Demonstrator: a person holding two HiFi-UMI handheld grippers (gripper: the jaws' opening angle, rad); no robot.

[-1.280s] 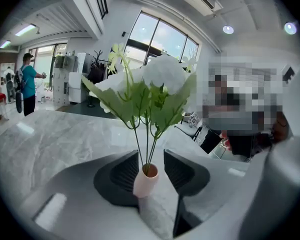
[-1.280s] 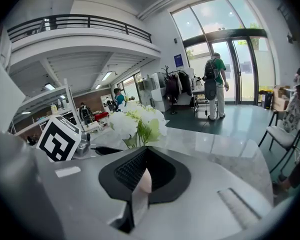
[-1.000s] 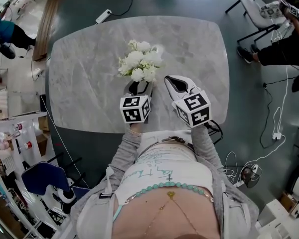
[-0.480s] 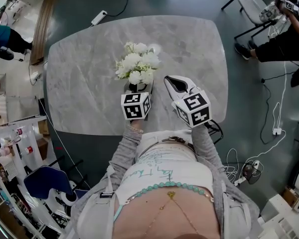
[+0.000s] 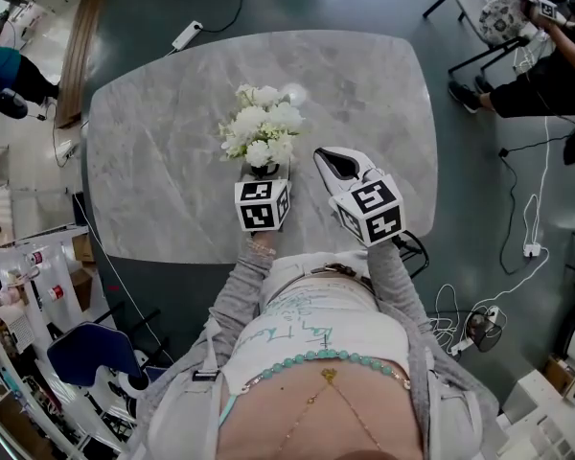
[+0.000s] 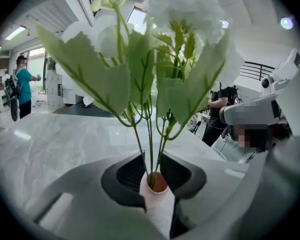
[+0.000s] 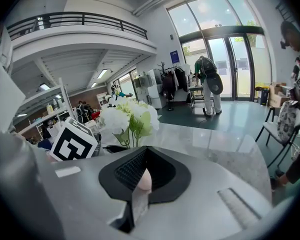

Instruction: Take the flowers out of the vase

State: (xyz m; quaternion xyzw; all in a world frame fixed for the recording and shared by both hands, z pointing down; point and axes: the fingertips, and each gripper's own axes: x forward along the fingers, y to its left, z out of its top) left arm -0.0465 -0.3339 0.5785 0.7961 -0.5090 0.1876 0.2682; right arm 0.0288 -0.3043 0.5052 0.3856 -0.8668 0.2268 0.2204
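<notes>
1. Grey left gripper (image 5: 262,172), at the frame's centre, has its jaws clamped on the pale vase (image 6: 151,194).
2. White flowers (image 5: 260,130) stand in it, just above, on the marble table (image 5: 153,180).
3. Right gripper (image 5: 337,164), jaws together, sits beside them to the right.

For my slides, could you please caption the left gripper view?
Left gripper clasps the vase neck beneath white flowers.

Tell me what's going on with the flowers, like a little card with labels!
flowers: white, green leaves, stems down in the vase
vase: small, pale, narrow neck
left gripper: shut on the vase's neck
right gripper: jaws together, beside the flowers, not touching them
table: grey, marbled
task: flowers not out yet
</notes>
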